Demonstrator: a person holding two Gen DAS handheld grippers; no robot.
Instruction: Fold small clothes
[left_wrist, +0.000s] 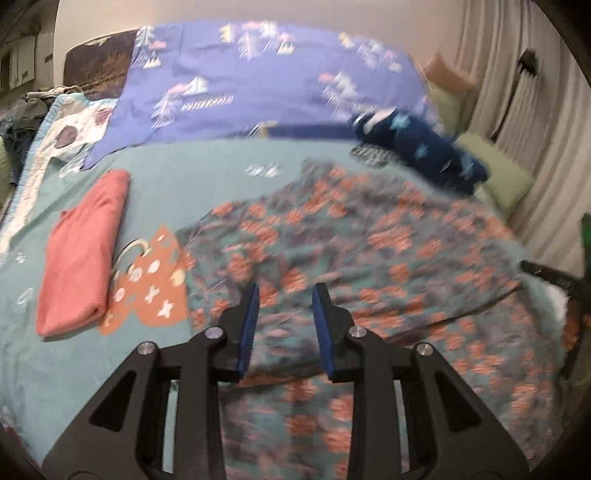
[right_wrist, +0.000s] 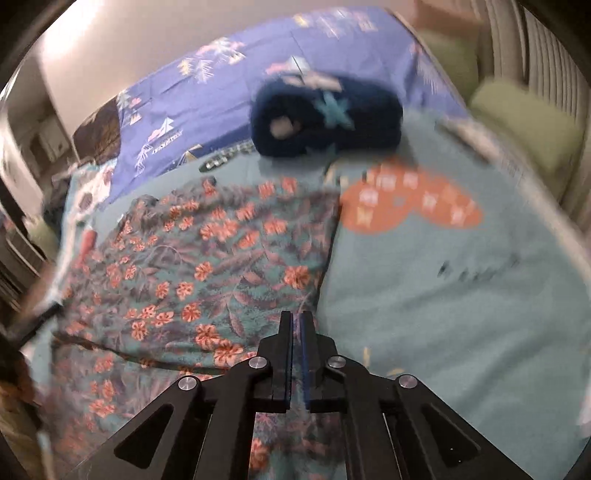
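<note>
A bed (left_wrist: 155, 369) with a soft teal cover carries everything, its cotton printed with one orange patch (left_wrist: 155, 291) of white crosses and rings in the left wrist view and another orange patch (right_wrist: 410, 203) near the right edge in the right wrist view; whether these are the same patch cannot be told; across the far end lies one violet-blue sheet (left_wrist: 258, 85) patterned with white trees and peaks; over the middle of the bed spreads the floral garment (left_wrist: 369, 251), a thin, limp, rumpled fabric of teal leaves and coral flowers, reaching down to the near edge under both tools; one dark navy fleecy bundle (right_wrist: 325, 122) with pale stars sits rolled at the far right, by the sheet's lower border; one coral-pink folded cloth (left_wrist: 81, 251), a neat oblong of smooth knit, lies near the left edge and shows clearly only in the left wrist view; the left gripper (left_wrist: 284, 295) hovers over the floral garment with its blue-padded jaws standing narrowly apart and nothing between them; the right gripper (right_wrist: 297, 317) has its jaws pressed nearly together at the garment's right border; whether they pinch the fabric cannot be told; green cushions (left_wrist: 506, 177) line the right side beside pleated pale curtains (left_wrist: 535, 155).
</note>
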